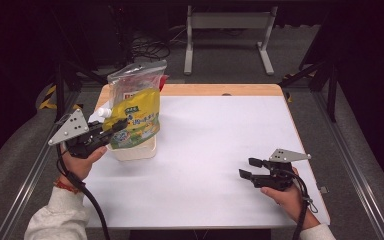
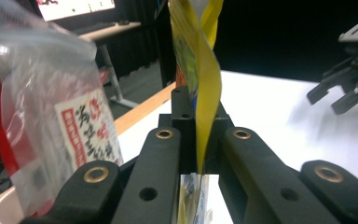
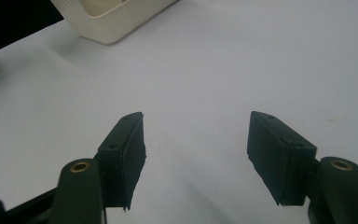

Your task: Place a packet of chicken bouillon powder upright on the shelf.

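Both sleeves of the person were cut off at the 6 o'clock edge of the high view. One yellow pouch (image 1: 135, 122) with a white cap, printed green and white, hung over one cream basket (image 1: 132, 150) at 9 o'clock on the white table (image 1: 220, 150); its text was too small to read. One clear bag (image 1: 137, 75) with red print stood behind, its lower part hidden. Left gripper (image 1: 114, 128) was clamped tight on the pouch edge. Right gripper (image 1: 247, 167), at 4 o'clock, stood wide apart, holding nothing.
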A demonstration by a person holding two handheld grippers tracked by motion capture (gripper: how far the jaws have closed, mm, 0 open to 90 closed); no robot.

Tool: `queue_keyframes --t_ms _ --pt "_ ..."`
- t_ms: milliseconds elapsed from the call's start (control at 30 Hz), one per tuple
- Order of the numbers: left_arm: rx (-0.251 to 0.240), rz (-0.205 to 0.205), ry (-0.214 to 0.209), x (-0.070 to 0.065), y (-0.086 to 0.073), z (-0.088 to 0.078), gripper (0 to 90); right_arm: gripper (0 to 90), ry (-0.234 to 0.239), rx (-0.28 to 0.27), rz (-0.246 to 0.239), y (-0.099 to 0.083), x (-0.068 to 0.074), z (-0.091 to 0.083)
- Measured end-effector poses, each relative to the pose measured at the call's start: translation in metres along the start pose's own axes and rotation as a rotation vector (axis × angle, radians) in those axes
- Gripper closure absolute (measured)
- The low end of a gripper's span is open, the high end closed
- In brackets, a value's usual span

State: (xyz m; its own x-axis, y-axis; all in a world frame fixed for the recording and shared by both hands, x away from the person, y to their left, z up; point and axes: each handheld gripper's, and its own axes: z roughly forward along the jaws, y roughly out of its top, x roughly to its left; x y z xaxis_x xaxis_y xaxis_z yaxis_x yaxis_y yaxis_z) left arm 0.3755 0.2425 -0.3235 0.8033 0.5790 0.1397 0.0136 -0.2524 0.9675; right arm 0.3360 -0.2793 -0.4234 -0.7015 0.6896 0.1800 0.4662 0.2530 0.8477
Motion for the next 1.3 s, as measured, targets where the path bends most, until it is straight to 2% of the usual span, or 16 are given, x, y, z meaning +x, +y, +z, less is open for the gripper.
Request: queue_keyframes --t_ms 233,300,333,433,533,633,733,900,933,1133,1300 --pt "0.021 -0.023 0.003 0.016 -0.015 0.002 87.3 35.5 0.004 0.014 -0.002 -0.001 0.000 0.003" --pt "0.024 -0.036 -0.002 0.021 -0.019 0.001 87.2 35.2 0.007 0.017 0.001 -0.002 -0.001 0.003" --pt "0.020 -0.039 -0.025 0.025 -0.024 0.000 87.2 35.2 0.007 0.016 0.004 -0.002 -0.001 0.004" --pt "0.022 -0.052 -0.022 0.028 -0.025 -0.001 87.2 35.0 0.010 0.017 0.007 -0.002 -0.001 0.004" --pt "0.029 -0.044 -0.075 0.032 -0.026 -0.001 87.1 34.4 0.013 0.024 0.003 -0.003 -0.001 0.005" --pt "0.043 -0.051 -0.109 0.034 -0.028 0.003 87.0 34.0 0.014 0.029 0.009 -0.003 -0.001 0.006" --pt "0.086 -0.060 -0.094 0.037 -0.034 0.012 86.7 33.5 0.019 0.040 0.010 -0.004 -0.001 0.008" --pt "0.083 -0.088 -0.065 0.042 -0.041 0.012 86.7 33.0 0.024 0.044 0.003 -0.004 0.000 0.009" --pt "0.080 -0.105 -0.064 0.043 -0.043 0.011 86.7 32.8 0.024 0.045 0.002 -0.004 0.000 0.009" --pt "0.115 -0.113 -0.050 0.042 -0.050 0.018 86.7 32.0 0.025 0.044 0.000 -0.003 0.000 0.008" --pt "0.117 -0.129 -0.046 0.043 -0.054 0.018 86.7 31.9 0.025 0.040 -0.007 -0.003 0.001 0.007"
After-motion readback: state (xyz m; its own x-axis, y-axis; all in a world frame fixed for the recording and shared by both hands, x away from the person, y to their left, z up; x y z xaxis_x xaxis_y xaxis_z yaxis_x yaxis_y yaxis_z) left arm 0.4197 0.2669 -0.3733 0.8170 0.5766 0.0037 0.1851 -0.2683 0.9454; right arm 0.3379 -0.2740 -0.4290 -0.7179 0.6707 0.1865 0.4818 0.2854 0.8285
